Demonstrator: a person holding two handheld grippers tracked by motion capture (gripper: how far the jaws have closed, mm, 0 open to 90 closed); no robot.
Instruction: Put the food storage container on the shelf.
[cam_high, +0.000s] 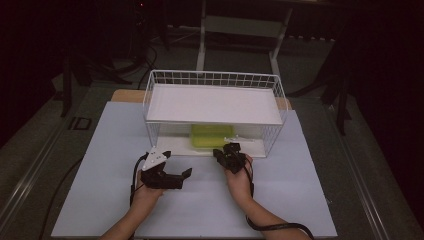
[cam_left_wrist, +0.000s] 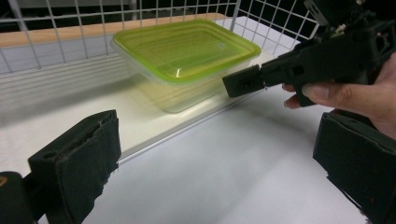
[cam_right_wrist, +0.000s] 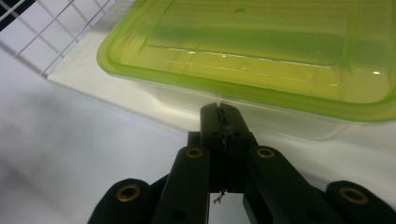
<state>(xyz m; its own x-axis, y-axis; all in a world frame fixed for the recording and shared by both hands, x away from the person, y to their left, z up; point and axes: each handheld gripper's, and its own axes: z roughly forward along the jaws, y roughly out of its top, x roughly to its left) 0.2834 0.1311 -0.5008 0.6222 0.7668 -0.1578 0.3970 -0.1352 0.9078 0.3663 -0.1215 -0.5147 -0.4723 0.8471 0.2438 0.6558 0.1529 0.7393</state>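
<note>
A clear container with a lime-green lid (cam_high: 212, 136) (cam_left_wrist: 187, 51) (cam_right_wrist: 261, 46) sits on the bottom board of a white wire rack (cam_high: 215, 75). My right gripper (cam_high: 227, 150) (cam_right_wrist: 219, 109) is shut with nothing between its jaws. Its tip points at the container's front wall just under the lid rim, and I cannot tell whether it touches. In the left gripper view the right gripper (cam_left_wrist: 240, 84) reaches in from the right in a person's hand. My left gripper (cam_high: 177, 164) (cam_left_wrist: 215, 172) stands wide open and holds nothing, on the table in front of the rack and left of the container.
The rack has an upper white shelf (cam_high: 215, 102) over the container and wire walls (cam_left_wrist: 56, 32) (cam_right_wrist: 42, 42) at the back and sides. It stands on a pale blue-white mat (cam_high: 100, 165). Dark floor, cables and table legs lie beyond.
</note>
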